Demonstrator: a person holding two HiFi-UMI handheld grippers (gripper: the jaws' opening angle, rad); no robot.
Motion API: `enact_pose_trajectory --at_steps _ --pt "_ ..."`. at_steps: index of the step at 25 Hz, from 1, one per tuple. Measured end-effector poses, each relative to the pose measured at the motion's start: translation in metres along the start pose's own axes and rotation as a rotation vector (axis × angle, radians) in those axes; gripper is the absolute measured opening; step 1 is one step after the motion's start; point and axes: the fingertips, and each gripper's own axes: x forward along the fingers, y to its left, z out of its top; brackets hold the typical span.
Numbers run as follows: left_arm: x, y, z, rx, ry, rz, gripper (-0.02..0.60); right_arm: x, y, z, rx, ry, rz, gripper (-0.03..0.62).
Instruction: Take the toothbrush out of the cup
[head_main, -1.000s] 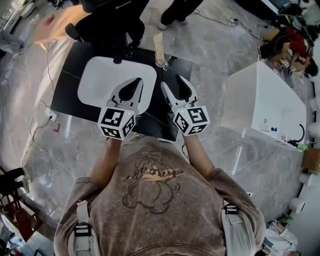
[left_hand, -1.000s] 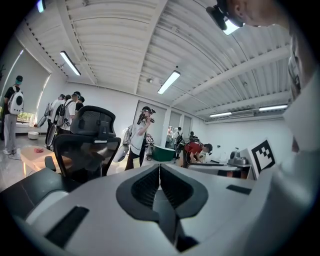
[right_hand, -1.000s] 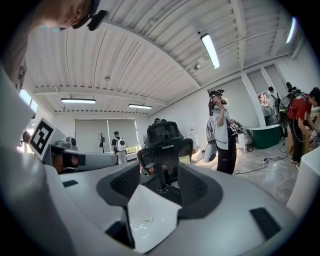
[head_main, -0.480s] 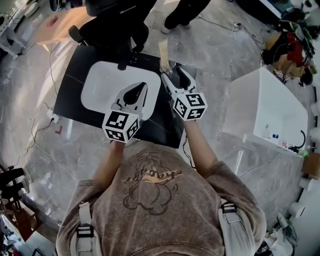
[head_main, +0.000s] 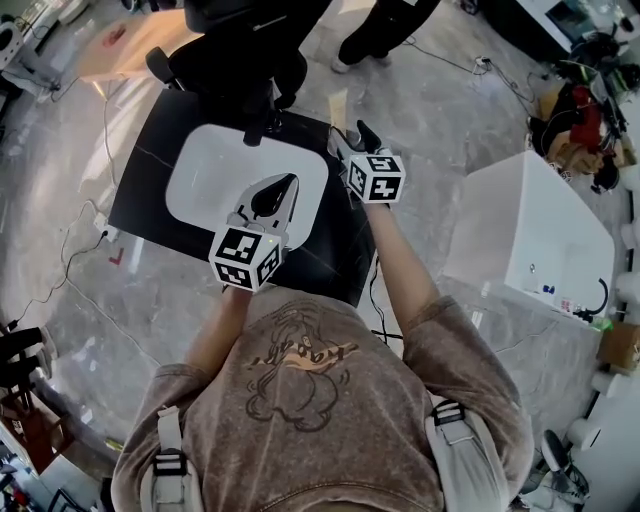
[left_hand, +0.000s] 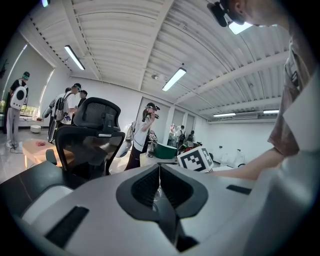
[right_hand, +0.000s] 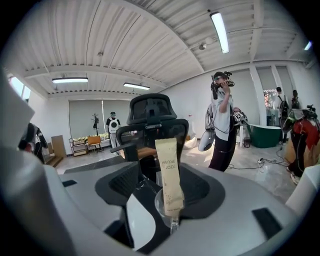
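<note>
At left, over white tray (head_main: 200, 170), left tongs (head_main: 288, 180) pressed together, empty. Right tongs (head_main: 352, 135) just opened wide; clear cup (right_hand: 167, 207) holding wrapped toothbrush (right_hand: 168, 170) stands between jaws, untouched, near tabletop (head_main: 140, 190) far edge.

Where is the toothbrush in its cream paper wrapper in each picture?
Head view: the cream-wrapped toothbrush stands at top centre, just beyond the right gripper.
Left gripper view: it cannot be seen here.
Right gripper view: the toothbrush is in the middle, upright in the clear glass cup.
Shared landmark: the black office chair shows in all three views.
</note>
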Motion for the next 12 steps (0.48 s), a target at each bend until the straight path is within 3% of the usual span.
enact_pose_trajectory --at_steps 12 --pt "0.005 0.021 -0.010 -0.035 0.028 0.024 0.018 0.076 -0.023 -0.026 -0.038 0.171 -0.007 0.268"
